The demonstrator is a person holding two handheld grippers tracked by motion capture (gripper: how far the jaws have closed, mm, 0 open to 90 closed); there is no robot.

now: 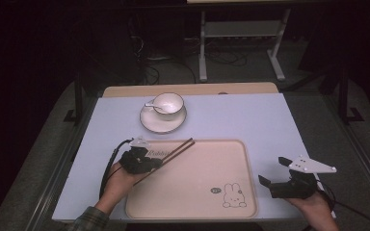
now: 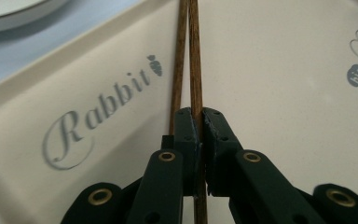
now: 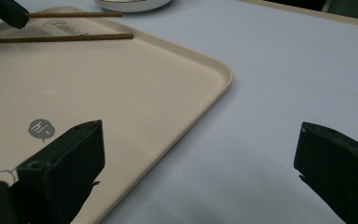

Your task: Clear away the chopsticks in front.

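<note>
Over the tray's [image 1: 231,144] left edge the left gripper [image 2: 200,122] pinches the chopsticks [image 2: 196,60], likely mid-carry and needing a level set-down, while the right gripper [image 1: 275,172] waits wide open.

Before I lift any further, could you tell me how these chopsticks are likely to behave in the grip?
The chopsticks look thin, straight and wooden, so probably stiff and light. The left gripper seems shut on just one; the other, lying beside it on the tray, may stay behind. Gripped near one end, the long free part could sag or pivot.
</note>
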